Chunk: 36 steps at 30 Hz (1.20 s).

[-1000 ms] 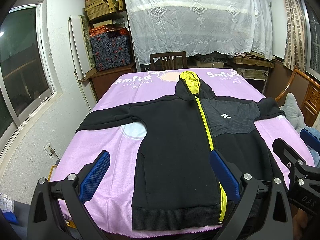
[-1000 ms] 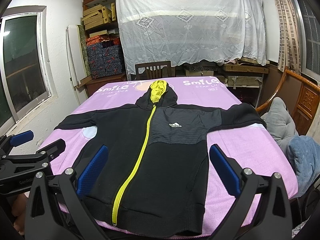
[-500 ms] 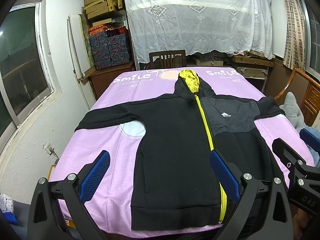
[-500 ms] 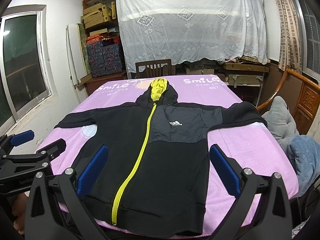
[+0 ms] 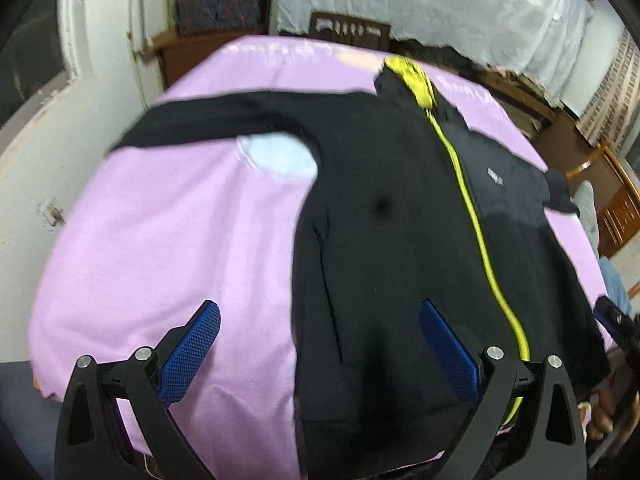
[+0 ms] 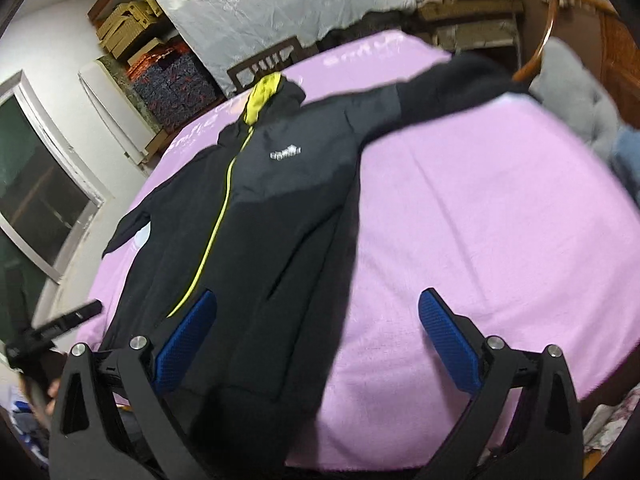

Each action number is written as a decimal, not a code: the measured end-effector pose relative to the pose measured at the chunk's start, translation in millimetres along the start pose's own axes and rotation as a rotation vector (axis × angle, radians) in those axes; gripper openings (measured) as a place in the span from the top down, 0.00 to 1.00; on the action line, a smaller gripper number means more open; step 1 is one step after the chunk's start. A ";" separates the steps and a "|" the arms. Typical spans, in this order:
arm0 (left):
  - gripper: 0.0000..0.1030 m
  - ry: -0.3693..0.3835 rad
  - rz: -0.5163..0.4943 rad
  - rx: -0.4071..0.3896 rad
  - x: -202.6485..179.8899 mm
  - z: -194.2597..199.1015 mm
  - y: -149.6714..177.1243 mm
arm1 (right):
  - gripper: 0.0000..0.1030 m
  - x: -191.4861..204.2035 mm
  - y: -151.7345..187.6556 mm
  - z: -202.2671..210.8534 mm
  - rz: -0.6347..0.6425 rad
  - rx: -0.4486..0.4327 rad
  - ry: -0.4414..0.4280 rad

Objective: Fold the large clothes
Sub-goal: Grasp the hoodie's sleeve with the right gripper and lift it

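A black hooded jacket with a yellow zip lies flat, front up, on the purple-covered table, sleeves spread out to both sides. My left gripper hangs open above the jacket's lower left side seam, nothing between its blue pads. In the right wrist view the same jacket stretches away to the upper left. My right gripper is open over the jacket's lower right edge, one pad above the cloth and the other above the purple cover.
A wooden chair stands at the table's far end before a white lace-draped shelf. A window and white wall lie to the left. Grey and blue cushions on a wooden armchair sit on the right.
Both grippers have dropped closer to the table and tilted down. The left one swung left toward the jacket's left seam, the right one swung right toward its right edge. The jacket has not moved.
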State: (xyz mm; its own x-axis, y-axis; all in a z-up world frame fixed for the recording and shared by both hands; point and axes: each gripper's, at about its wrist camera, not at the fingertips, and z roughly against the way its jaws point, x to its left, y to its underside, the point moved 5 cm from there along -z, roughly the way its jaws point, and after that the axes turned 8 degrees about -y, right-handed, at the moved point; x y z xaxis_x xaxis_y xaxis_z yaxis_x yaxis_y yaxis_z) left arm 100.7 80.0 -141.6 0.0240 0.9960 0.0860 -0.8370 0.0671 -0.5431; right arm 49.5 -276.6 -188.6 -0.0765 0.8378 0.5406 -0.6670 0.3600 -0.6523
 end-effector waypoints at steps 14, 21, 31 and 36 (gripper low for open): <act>0.69 0.033 -0.059 0.004 -42.8 -19.2 17.1 | 0.94 -9.0 3.2 -5.3 -0.027 0.076 -0.091; 0.65 0.045 -0.065 -0.001 -53.2 -13.2 23.7 | 0.80 -17.2 11.9 -0.8 -0.009 0.149 0.009; 0.50 0.068 -0.098 -0.091 -62.7 -7.6 -56.6 | 0.68 31.5 -83.2 -30.0 0.157 0.100 -0.042; 0.49 0.109 -0.134 0.035 -92.9 -63.7 -81.8 | 0.68 20.5 -94.5 -107.9 0.095 0.263 -0.102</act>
State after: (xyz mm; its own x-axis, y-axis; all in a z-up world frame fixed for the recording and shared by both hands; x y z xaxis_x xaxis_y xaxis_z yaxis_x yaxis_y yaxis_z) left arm 201.8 -14.3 -158.4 0.1945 0.9788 0.0636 -0.8408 0.1998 -0.5031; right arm 190.9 -249.2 -173.2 -0.2132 0.8121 0.5432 -0.8215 0.1520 -0.5496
